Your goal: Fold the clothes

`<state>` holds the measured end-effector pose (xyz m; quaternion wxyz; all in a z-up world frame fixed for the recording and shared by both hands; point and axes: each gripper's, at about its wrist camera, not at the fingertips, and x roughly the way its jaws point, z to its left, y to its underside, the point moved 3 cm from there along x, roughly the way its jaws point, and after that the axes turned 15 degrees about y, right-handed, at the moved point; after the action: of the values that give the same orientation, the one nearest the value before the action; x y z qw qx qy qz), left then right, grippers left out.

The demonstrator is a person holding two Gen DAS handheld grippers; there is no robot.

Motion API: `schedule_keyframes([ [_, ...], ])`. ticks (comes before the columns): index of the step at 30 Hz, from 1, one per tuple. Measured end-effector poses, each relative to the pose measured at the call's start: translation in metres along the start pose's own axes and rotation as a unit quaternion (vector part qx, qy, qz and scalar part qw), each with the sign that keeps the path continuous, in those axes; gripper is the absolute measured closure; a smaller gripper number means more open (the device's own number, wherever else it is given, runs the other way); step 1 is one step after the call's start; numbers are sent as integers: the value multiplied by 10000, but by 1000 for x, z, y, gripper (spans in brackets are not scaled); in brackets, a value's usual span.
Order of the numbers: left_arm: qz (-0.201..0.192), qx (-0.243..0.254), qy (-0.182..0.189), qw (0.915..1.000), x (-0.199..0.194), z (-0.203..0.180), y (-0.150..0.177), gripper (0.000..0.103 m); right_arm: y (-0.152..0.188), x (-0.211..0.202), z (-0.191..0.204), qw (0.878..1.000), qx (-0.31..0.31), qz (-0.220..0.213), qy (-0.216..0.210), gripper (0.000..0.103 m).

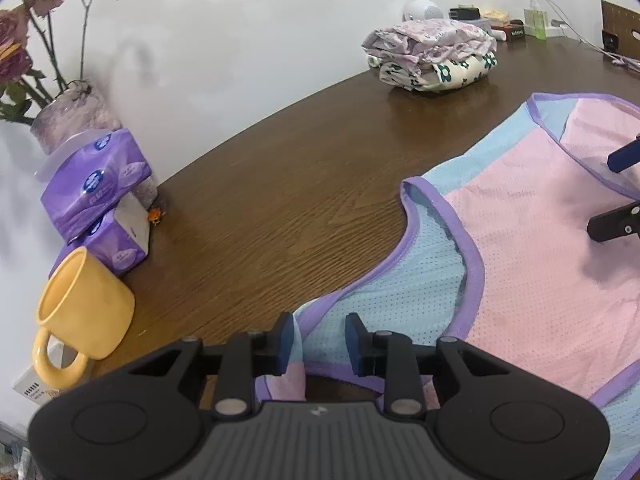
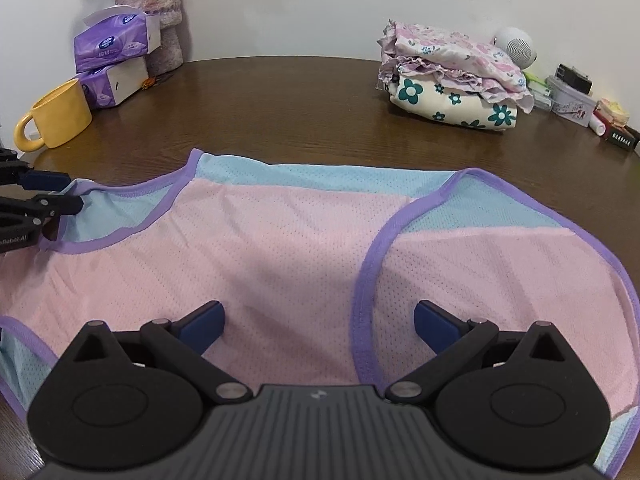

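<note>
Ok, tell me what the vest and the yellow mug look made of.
Vest: thin synthetic mesh by the look, with tiny perforations all over and purple binding on the edges. Yellow mug: probably glazed ceramic, with thick walls and a smooth, softly matte surface.

Even, soft indoor light; both fisheye views are sharp at centre. Straight edges of the table (image 1: pixel 280 208) bow strongly, and dark vignetting cuts the upper corners. Faint sheen marks the wood; soft grey shadows smudge the wall (image 1: pixel 240 40).

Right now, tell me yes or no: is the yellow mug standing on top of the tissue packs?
No: the yellow mug stands on the table beside the stacked purple tissue packs, not on them.
</note>
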<state>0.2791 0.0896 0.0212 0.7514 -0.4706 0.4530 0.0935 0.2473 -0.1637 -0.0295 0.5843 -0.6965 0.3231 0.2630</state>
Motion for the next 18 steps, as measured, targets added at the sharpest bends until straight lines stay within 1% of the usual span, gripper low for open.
schedule_keyframes([
  [5,50,34,6,10000,9,4,-6,77,1,0,0,10000,-15,-29,-18,0],
  [6,61,49,4,10000,10,5,-7,82,1,0,1,10000,-21,-36,-16,0],
  [7,87,76,-9,9999,12,5,-8,91,1,0,1,10000,-22,-42,-15,0],
  [8,124,83,-29,9999,14,5,-8,102,1,0,1,10000,-23,-49,-14,0],
  [11,19,-111,7,9999,12,12,-14,103,2,0,1,10000,-24,-67,-12,1],
  [15,-128,-318,0,9994,6,27,-31,103,3,-1,1,10000,-32,-94,-9,1],
  [18,-35,-400,-92,9991,14,35,-39,102,4,-1,2,9999,-29,-116,-7,1],
])
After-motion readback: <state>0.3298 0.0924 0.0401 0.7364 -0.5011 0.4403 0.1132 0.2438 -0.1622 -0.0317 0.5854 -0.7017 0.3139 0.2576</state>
